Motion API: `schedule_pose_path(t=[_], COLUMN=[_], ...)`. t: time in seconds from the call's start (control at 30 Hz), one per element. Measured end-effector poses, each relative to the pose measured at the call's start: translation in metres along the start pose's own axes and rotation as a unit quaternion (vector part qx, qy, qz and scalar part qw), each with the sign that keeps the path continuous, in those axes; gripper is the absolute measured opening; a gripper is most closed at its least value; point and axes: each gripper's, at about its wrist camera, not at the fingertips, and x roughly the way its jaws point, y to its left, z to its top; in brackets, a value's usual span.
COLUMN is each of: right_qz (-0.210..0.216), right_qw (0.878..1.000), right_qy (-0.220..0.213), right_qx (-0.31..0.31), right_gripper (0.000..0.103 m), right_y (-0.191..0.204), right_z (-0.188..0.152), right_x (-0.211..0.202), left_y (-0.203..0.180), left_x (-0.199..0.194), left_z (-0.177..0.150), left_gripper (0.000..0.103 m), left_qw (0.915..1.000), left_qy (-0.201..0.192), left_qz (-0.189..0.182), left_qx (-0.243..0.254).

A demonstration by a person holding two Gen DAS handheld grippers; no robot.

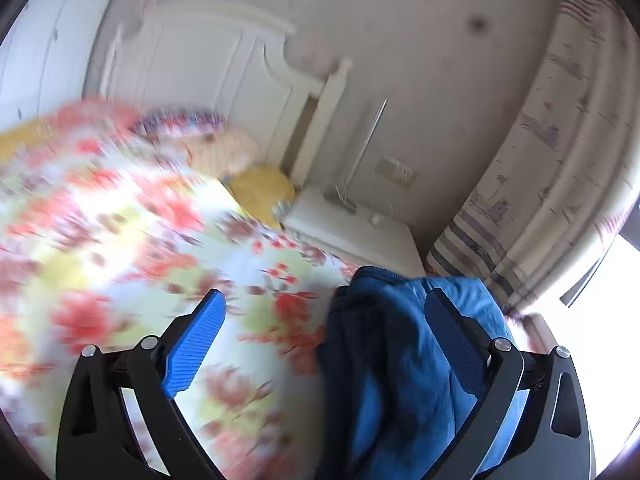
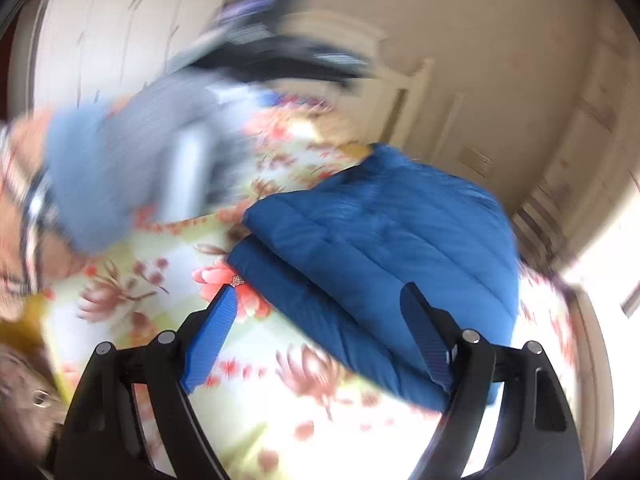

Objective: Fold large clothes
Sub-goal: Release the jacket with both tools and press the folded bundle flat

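A blue quilted jacket [image 2: 380,220] lies folded into a thick bundle on the floral bedspread [image 2: 140,280]. My right gripper [image 2: 320,296] hovers over the bundle's near edge, open, with its pads [image 2: 212,336] clear of the cloth. In the left wrist view the same jacket [image 1: 384,360] lies bunched below, toward the right finger. My left gripper [image 1: 326,312] is open and its pads [image 1: 196,348] hold nothing. The right wrist view also shows the left gripper [image 2: 280,52] as a dark blur at upper left, on an arm in a grey-blue sleeve [image 2: 120,168].
A white headboard [image 1: 224,60] stands at the far end of the bed, with pillows [image 1: 224,148] and a yellow sheet [image 1: 260,192] below it. A white nightstand [image 1: 352,228] sits beside the bed. A patterned curtain [image 1: 540,160] and a bright window [image 1: 600,300] are on the right.
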Motion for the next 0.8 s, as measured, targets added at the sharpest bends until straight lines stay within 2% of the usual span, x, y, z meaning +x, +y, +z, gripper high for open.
schedule_pose_path(t=[0.1,0.13,0.2,0.27,0.37,0.43,0.5,0.57,0.63,0.8], right_qz=[0.021,0.013,-0.010,-0.037,-0.054,-0.089,-0.137,-0.162,-0.162,-0.137], right_qw=[0.995,0.992,0.986,0.977,0.967,0.964,0.960,0.961,0.964,0.969], right_qy=[-0.028,-0.038,-0.054,-0.080,-0.117,-0.132,-0.127,-0.116,-0.104,-0.065], right_qx=[0.088,0.119,0.157,0.195,0.218,0.214,0.207,0.192,0.181,0.196], right_gripper=[0.082,0.083,0.090,0.100,0.101,0.101,0.101,0.101,0.101,0.101], right_y=[-0.032,-0.047,-0.061,-0.073,-0.080,-0.073,-0.059,-0.043,-0.034,-0.031], right_z=[-0.015,-0.020,-0.028,-0.033,-0.034,-0.036,-0.040,-0.045,-0.050,-0.052], right_x=[-0.038,-0.051,-0.076,-0.105,-0.137,-0.155,-0.161,-0.158,-0.152,-0.126], left_y=[-0.009,-0.013,-0.020,-0.027,-0.042,-0.056,-0.069,-0.077,-0.078,-0.077], left_x=[-0.061,-0.083,-0.119,-0.152,-0.189,-0.210,-0.223,-0.228,-0.224,-0.212], left_z=[-0.018,-0.024,-0.034,-0.043,-0.052,-0.065,-0.080,-0.099,-0.116,-0.141], left_gripper=[0.099,0.099,0.099,0.099,0.099,0.099,0.099,0.099,0.099,0.099], left_qw=[0.9978,0.9962,0.9951,0.9957,0.9940,0.9904,0.9849,0.9809,0.9825,0.9790], left_qy=[-0.028,-0.038,-0.048,-0.056,-0.074,-0.085,-0.097,-0.095,-0.070,-0.039], left_qz=[0.004,0.008,0.013,0.008,0.001,0.019,0.045,0.046,0.036,0.059], left_qx=[0.060,0.078,0.086,0.073,0.080,0.107,0.136,0.163,0.169,0.191])
